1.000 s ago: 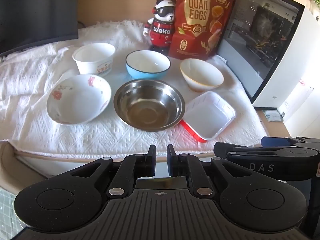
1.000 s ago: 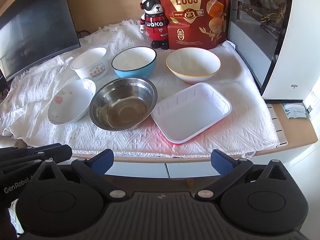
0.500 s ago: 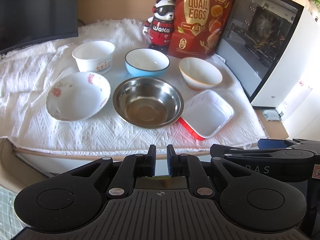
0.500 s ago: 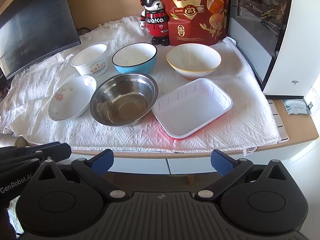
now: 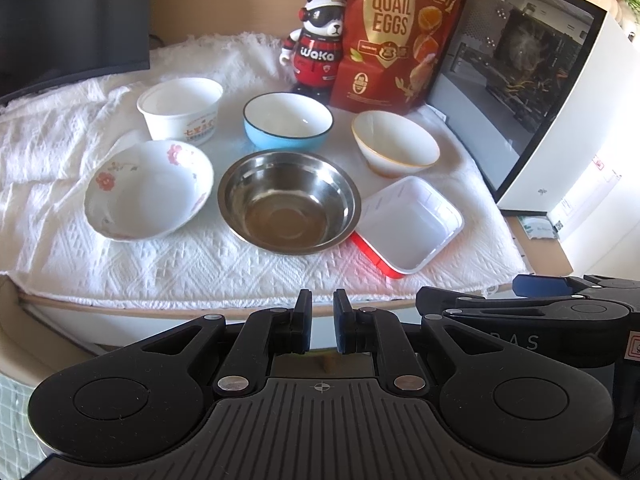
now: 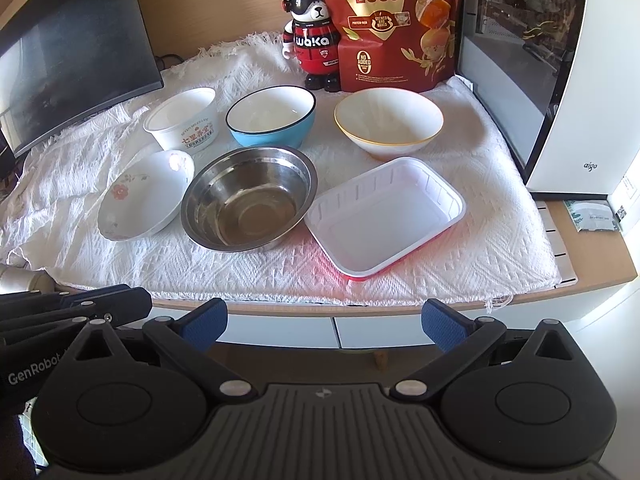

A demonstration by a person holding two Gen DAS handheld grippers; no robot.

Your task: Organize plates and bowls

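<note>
L gripper [image 5: 322,322] jaws closed, empty; R gripper [image 6: 324,322] jaws wide open, empty. Both short of table [image 6: 600,256] edge. Steel bowl [image 5: 286,208] straight ahead of L jaws; white tray [image 6: 386,216] ahead of R jaws, touching bowl.

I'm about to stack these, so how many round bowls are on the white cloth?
5: paper bowl back left, blue bowl back middle, cream bowl back right, floral bowl front left, steel bowl front middle. None seems hidden.
</note>
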